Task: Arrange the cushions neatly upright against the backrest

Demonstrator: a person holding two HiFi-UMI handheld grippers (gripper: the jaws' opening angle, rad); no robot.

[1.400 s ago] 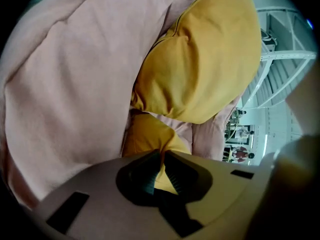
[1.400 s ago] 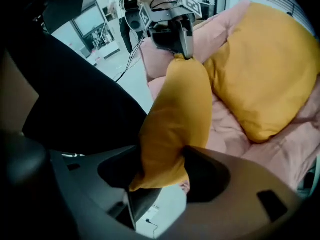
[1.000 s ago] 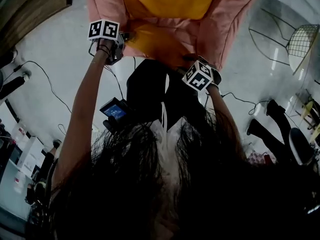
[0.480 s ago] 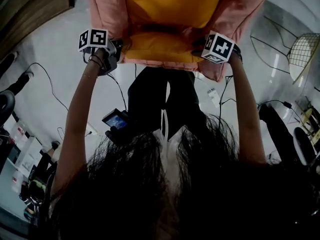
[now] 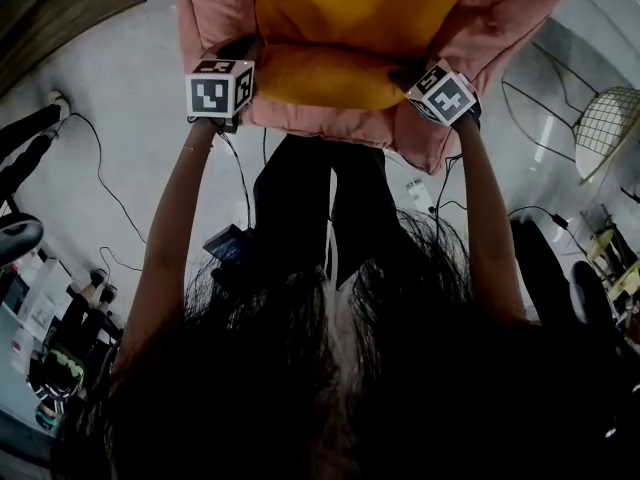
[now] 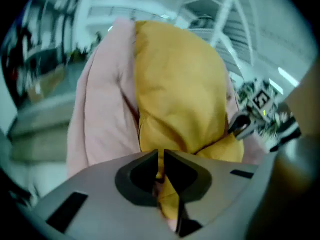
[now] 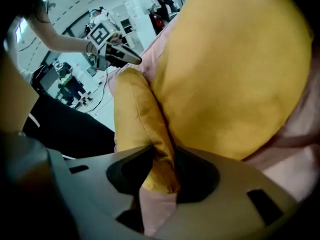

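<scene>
The yellow cushion (image 5: pixel 330 73), on the pink armchair (image 5: pixel 215 8) ahead of both jaws, is clamped at one corner by the left hand-held gripper (image 6: pixel 161 159). The right hand-held gripper (image 7: pixel 164 154), short of it a second ago, is being closed on the other, apparently for lifting.

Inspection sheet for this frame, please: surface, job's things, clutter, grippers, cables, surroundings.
Surface: pink seat, holding both cushions.
Job's things: back cushion upright against the seat's back; front cushion lying along the front edge.
Clutter: nothing seen on the seat.
Grippers: left gripper shut on one end of the front cushion; right gripper closing on the other end, fabric between its jaws.
Cables: cables loose on the floor.
Surroundings: wire chair at right.
</scene>
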